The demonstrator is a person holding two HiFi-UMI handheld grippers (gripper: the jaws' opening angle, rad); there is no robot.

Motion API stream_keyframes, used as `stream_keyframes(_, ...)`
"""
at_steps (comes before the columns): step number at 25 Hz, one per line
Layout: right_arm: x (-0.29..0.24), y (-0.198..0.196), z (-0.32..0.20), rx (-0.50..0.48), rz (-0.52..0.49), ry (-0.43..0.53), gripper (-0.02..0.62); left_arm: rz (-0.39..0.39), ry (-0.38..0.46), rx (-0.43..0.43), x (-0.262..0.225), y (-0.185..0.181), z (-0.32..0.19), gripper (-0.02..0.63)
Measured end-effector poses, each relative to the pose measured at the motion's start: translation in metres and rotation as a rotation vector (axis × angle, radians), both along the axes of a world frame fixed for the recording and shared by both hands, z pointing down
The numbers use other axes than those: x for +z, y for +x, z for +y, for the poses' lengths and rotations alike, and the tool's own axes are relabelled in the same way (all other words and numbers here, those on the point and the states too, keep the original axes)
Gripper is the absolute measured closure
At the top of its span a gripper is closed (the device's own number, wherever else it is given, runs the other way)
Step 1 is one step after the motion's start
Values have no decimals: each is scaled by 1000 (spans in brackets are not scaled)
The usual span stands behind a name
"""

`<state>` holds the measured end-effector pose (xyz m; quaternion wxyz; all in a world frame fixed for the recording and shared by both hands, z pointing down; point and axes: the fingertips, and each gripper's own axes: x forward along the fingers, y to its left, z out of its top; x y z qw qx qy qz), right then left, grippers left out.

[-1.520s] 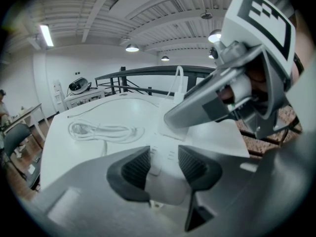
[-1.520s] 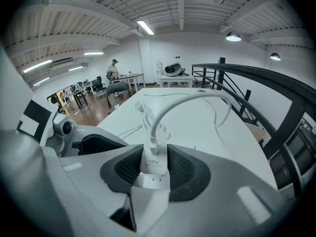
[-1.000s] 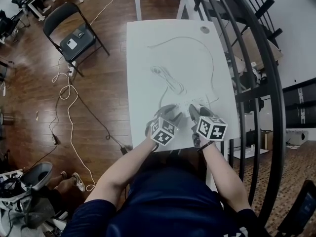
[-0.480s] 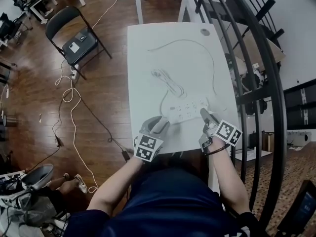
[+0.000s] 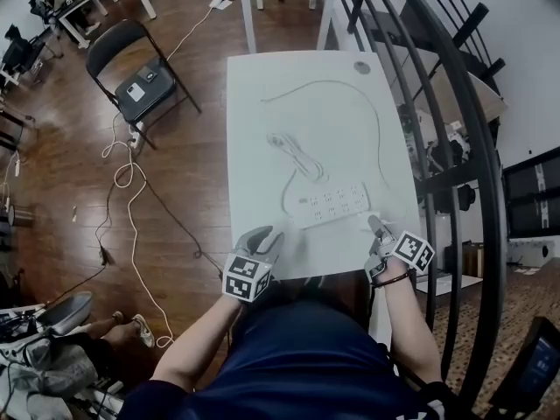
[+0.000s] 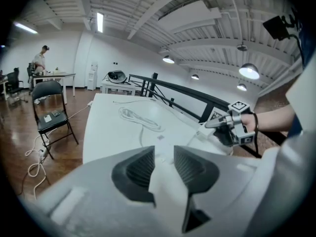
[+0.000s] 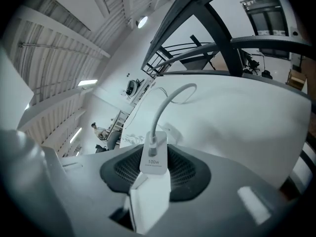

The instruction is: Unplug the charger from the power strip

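Observation:
The white power strip [image 5: 332, 203] lies across the near half of the white table [image 5: 262, 173], with its own cord coiled [image 5: 296, 150] behind it. My right gripper [image 5: 376, 226] is off the strip's right end, near the table's corner. It is shut on the white charger [image 7: 153, 163], whose cable [image 7: 165, 105] rises from the charger's top and runs away over the table [image 5: 382, 160]. My left gripper [image 5: 272, 233] hovers at the near edge, left of the strip. Its jaws [image 6: 164, 157] are closing with nothing between them; only the tabletop shows in the gap.
A black folding chair [image 5: 140, 77] stands left of the table, with cords [image 5: 122, 199] trailing over the wood floor. A dark railing [image 5: 437, 103] runs close along the table's right side. A small round object [image 5: 362, 66] sits at the far right corner. A person [image 6: 39, 63] stands far off.
Both grippers have drawn back from over the strip toward the near edge. The right went rightward with the charger, now clear of the strip. The left went leftward and its jaws narrowed.

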<state>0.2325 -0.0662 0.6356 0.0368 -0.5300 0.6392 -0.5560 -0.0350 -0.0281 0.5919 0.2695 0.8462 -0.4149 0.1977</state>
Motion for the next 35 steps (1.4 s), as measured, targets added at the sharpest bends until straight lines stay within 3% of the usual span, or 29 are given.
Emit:
stream_keyframes(4,17,8,12,-33,46,-44,453,2,7,-6,-6,4,0,483)
stream_keyframes(12,25,18,15,-30,101,-43,444,7,-14,-22,-2,6,2,483)
stream_keyframes(15,27,21,15,-37,127,-47,376,2,-21,-16,1,7,4,485)
stream_keyframes(19,28,23,18,-40,159,-60,331,1,-34,-7,1,8,6,485)
stream_keyframes(29,42,47,34,-11,283,-168,295,20,-27,20,-7,16,3,485)
stream_keyframes(35,32,65,42,69,300,-181,295,30,-15,23,-12,15,4,485)
